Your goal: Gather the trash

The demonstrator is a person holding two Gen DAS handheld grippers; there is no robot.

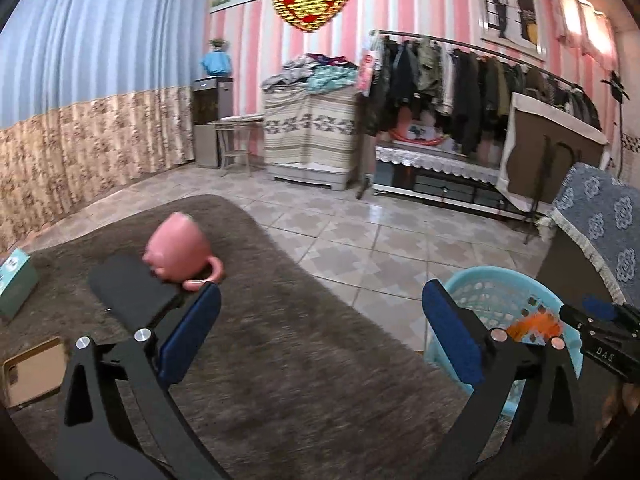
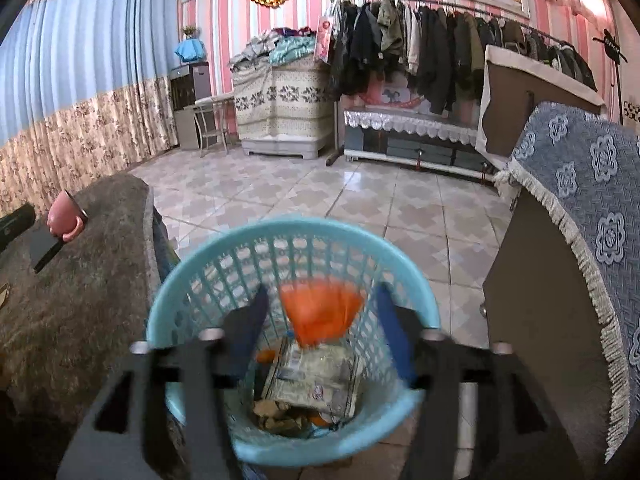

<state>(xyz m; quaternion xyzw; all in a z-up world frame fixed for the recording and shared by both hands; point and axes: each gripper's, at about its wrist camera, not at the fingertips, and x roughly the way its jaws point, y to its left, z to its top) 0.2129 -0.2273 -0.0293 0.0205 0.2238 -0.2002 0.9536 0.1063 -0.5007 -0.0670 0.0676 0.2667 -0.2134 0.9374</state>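
— Where's the right gripper [image 2: 320, 332]?
— Poised above the turquoise laundry-style basket [image 2: 192, 264], fingers spread; an orange wrapper [image 2: 320, 312] sits between them, touching neither.
— And the left gripper [image 1: 320, 332]?
— Spread wide over the brown table cover [image 1: 280, 340], gripping nothing.

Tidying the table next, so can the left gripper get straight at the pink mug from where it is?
Probably yes. The left gripper is open and empty, and the pink mug lies tipped just beyond its left finger, with only a black slab beside it.
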